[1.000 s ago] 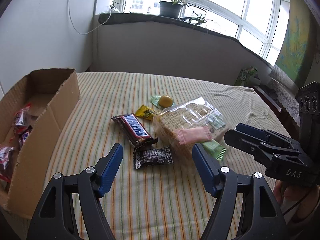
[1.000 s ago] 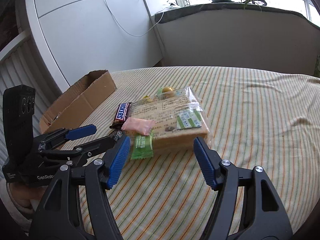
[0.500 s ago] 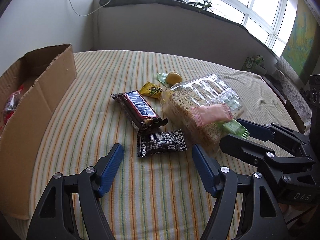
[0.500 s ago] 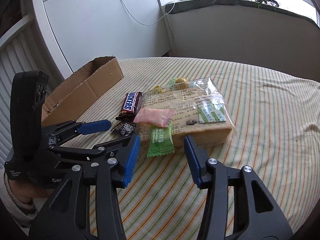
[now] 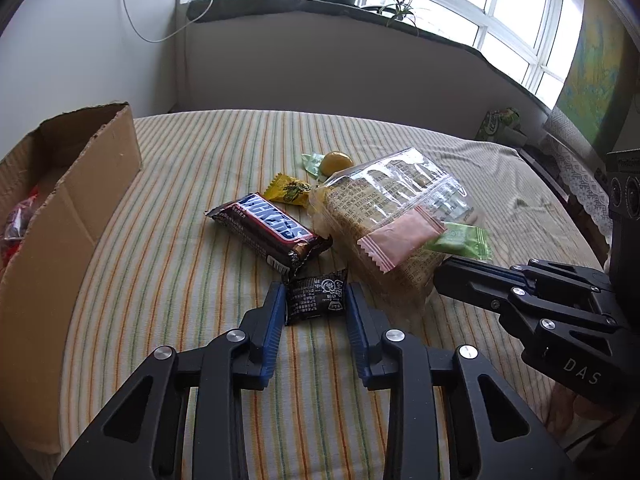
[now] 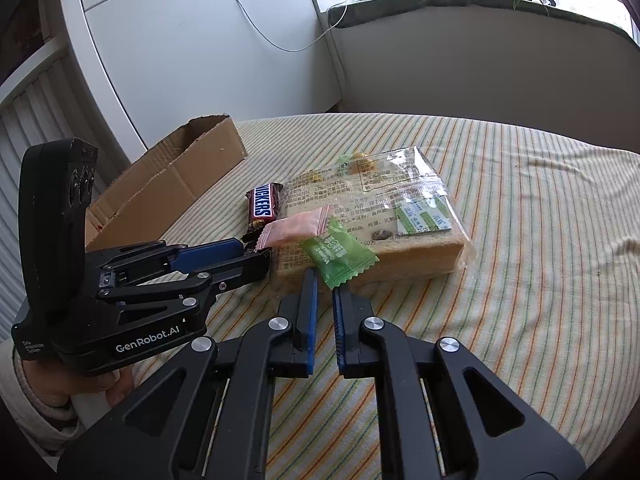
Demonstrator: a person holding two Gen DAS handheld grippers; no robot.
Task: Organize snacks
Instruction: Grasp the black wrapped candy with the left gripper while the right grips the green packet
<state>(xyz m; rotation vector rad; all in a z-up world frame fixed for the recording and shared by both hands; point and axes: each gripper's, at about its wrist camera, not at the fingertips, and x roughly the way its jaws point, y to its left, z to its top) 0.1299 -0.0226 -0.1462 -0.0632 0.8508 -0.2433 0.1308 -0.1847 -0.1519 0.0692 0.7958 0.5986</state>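
Note:
A small black candy packet [image 5: 316,300] lies on the striped cloth just below a Snickers bar [image 5: 268,228]. My left gripper [image 5: 315,294] is closing on it, and its blue pads touch both sides of the packet. A green candy packet [image 6: 336,252] leans on a clear bag of biscuits [image 6: 380,220] beside a pink packet [image 6: 296,226]. My right gripper [image 6: 325,284] is shut on the green packet's lower corner. In the left wrist view the right gripper [image 5: 480,276] reaches in from the right. An open cardboard box [image 5: 72,200] stands at the left.
A yellow candy packet [image 5: 288,190] and a round yellow sweet [image 5: 336,162] lie behind the Snickers bar. Red-wrapped snacks [image 5: 16,220] are in the box. A wall with a plant-lined sill rises behind the table. A person's hand [image 6: 60,384] holds the left gripper.
Both grippers have gone from wide open to closed. The left moved forward around the black packet. The right closed in on the green packet's corner.

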